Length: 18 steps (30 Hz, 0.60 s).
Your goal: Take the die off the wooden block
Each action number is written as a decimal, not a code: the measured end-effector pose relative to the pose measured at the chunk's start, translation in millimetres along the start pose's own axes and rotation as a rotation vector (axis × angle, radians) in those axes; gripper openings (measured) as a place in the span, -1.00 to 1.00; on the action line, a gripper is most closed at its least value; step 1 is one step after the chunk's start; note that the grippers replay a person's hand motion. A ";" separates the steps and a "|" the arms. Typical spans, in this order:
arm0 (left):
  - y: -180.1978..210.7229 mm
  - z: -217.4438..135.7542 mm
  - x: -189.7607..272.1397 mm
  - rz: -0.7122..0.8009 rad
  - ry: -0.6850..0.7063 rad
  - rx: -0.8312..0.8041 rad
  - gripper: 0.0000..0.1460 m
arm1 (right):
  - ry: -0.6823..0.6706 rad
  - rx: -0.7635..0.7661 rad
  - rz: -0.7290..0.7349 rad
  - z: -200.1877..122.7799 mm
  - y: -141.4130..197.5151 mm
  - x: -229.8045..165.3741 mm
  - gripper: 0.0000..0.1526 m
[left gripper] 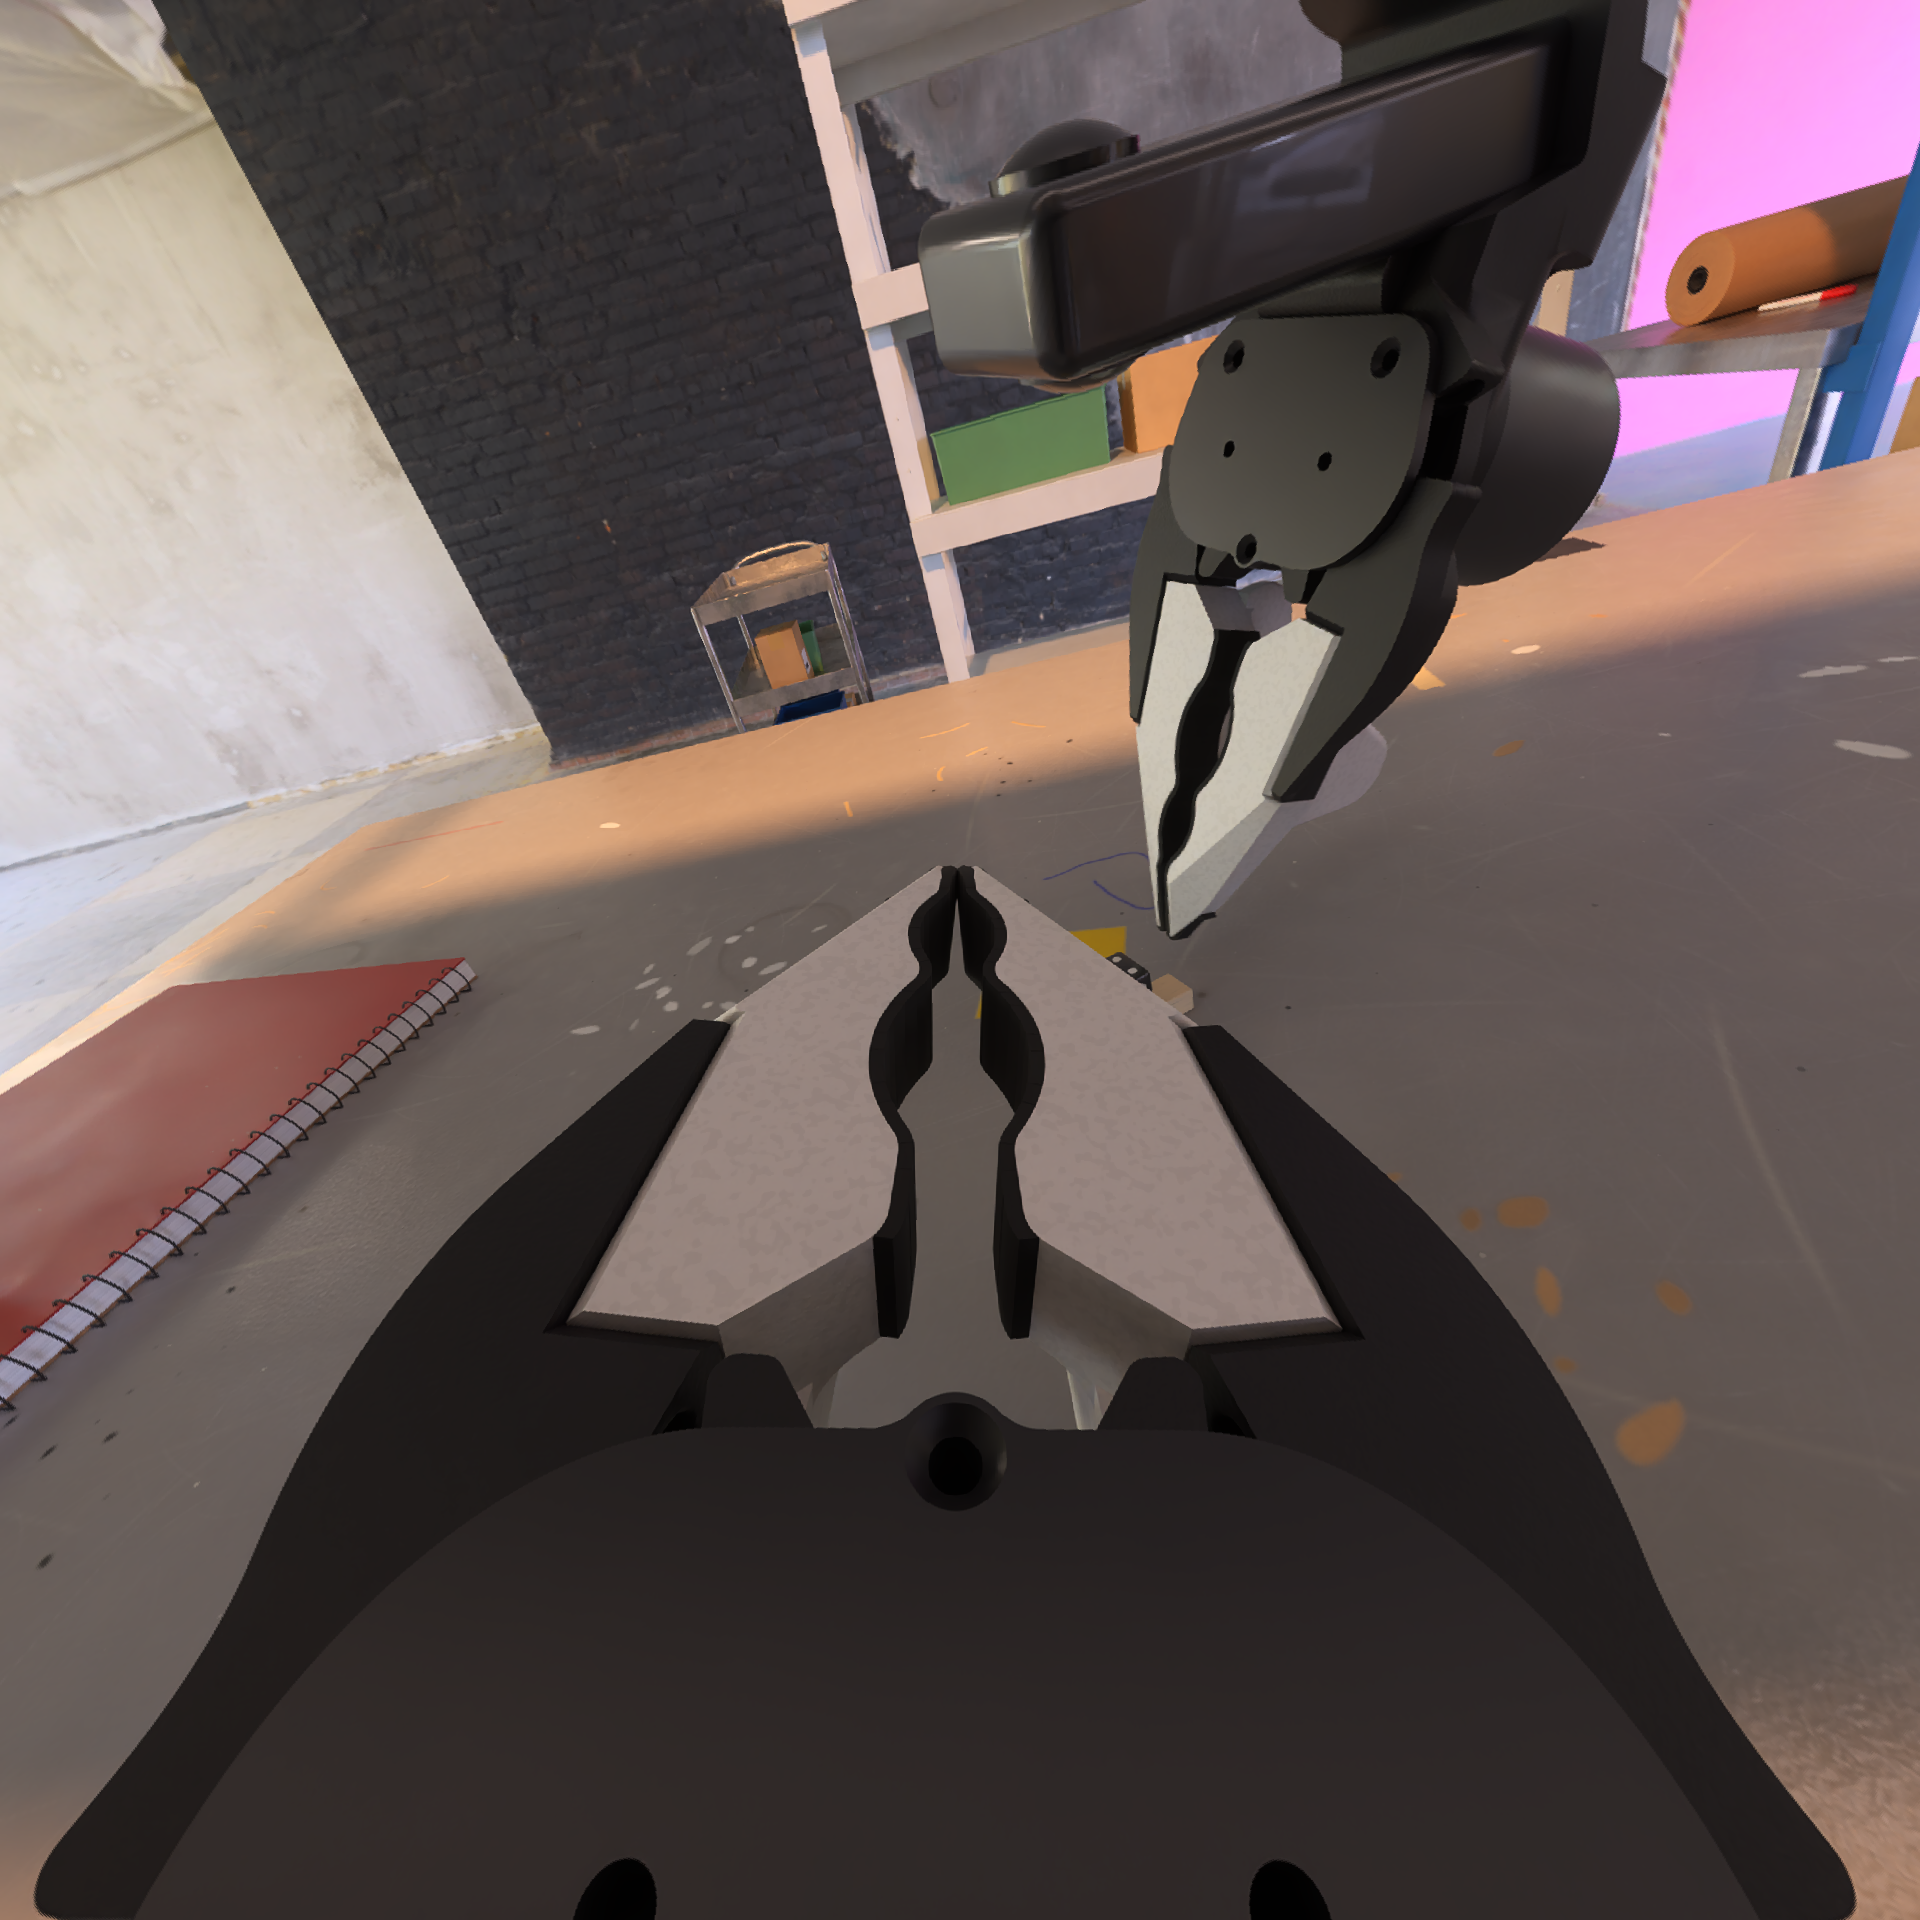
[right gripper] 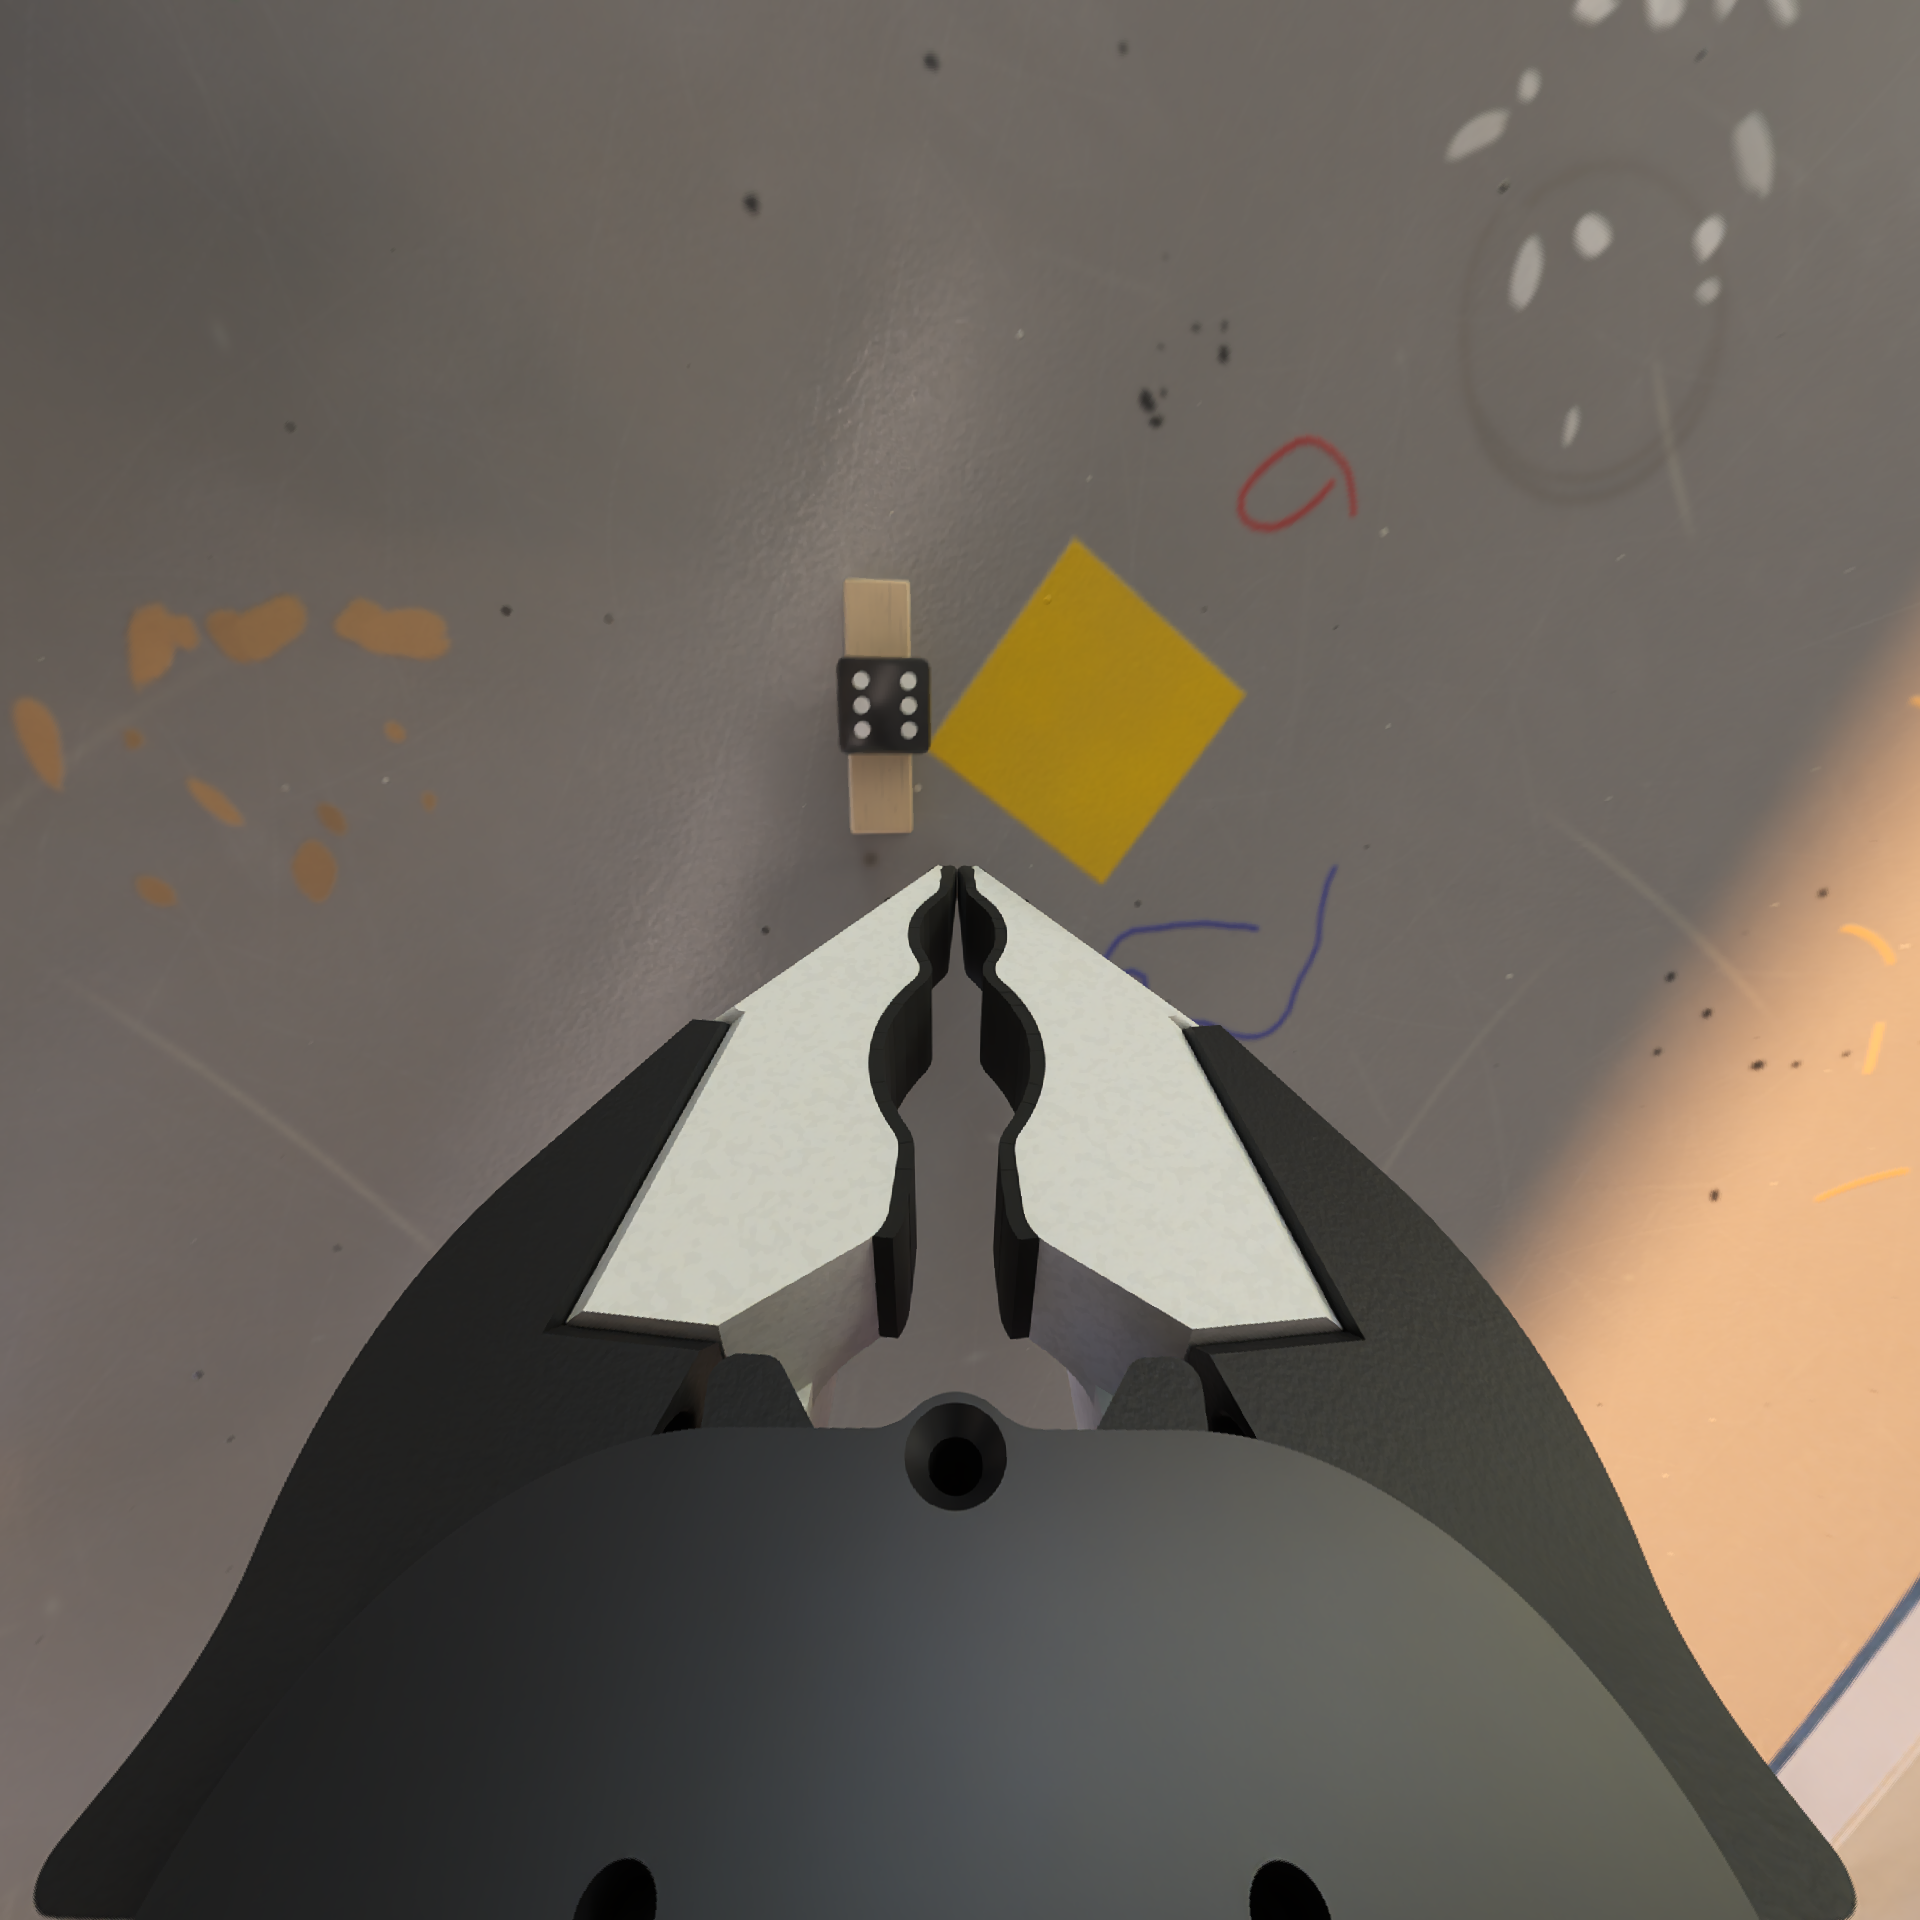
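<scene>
A small black die (right gripper: 883, 704) with white pips sits on a narrow pale wooden block (right gripper: 881, 790) that lies flat on the grey table. In the right wrist view my right gripper (right gripper: 956, 873) is shut and empty, looking down, its tips just short of the block's near end. In the left wrist view my left gripper (left gripper: 956, 873) is shut and empty, low over the table. The die (left gripper: 1130, 968) and block (left gripper: 1174, 992) peek out beside its right finger. The right gripper (left gripper: 1179, 923) hangs tip-down just above them.
A yellow square patch (right gripper: 1086, 712) lies flat right of the block. A red spiral notebook (left gripper: 197, 1122) lies at the left. Paint spots and pen scribbles mark the table (right gripper: 520, 312). Shelves (left gripper: 997, 457) and a small cart (left gripper: 784, 634) stand beyond the far edge.
</scene>
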<state>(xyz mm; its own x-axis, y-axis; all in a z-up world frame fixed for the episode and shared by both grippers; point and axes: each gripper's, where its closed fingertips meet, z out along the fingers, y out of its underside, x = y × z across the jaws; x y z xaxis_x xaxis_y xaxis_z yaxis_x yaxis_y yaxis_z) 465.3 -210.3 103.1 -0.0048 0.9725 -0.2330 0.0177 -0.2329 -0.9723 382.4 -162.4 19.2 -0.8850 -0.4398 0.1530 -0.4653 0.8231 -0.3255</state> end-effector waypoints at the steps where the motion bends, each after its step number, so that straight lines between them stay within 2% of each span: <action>1: 0.1 0.1 0.1 0.001 0.001 -0.001 -1.00 | 0.018 0.009 -0.005 0.3 -2.0 1.8 -1.00; 6: 0.4 0.4 1.0 0.004 0.005 -0.004 -1.00 | 0.030 0.040 0.008 -0.4 -7.0 3.9 -1.00; 14: 0.8 0.8 2.3 0.012 0.011 -0.008 -1.00 | -0.092 0.125 0.090 -1.7 -18.7 -7.2 -1.00; 18: 0.6 0.7 2.3 0.010 0.012 -0.006 -1.00 | -0.016 0.188 0.126 -9.6 -23.5 7.0 -1.00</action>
<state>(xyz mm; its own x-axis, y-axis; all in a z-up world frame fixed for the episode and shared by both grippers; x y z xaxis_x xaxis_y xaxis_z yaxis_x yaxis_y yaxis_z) 464.6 -208.2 102.0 0.0075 0.9700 -0.2429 0.0234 -0.2430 -0.9697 386.9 -181.3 36.9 -0.9349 -0.3443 0.0861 -0.3383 0.7914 -0.5092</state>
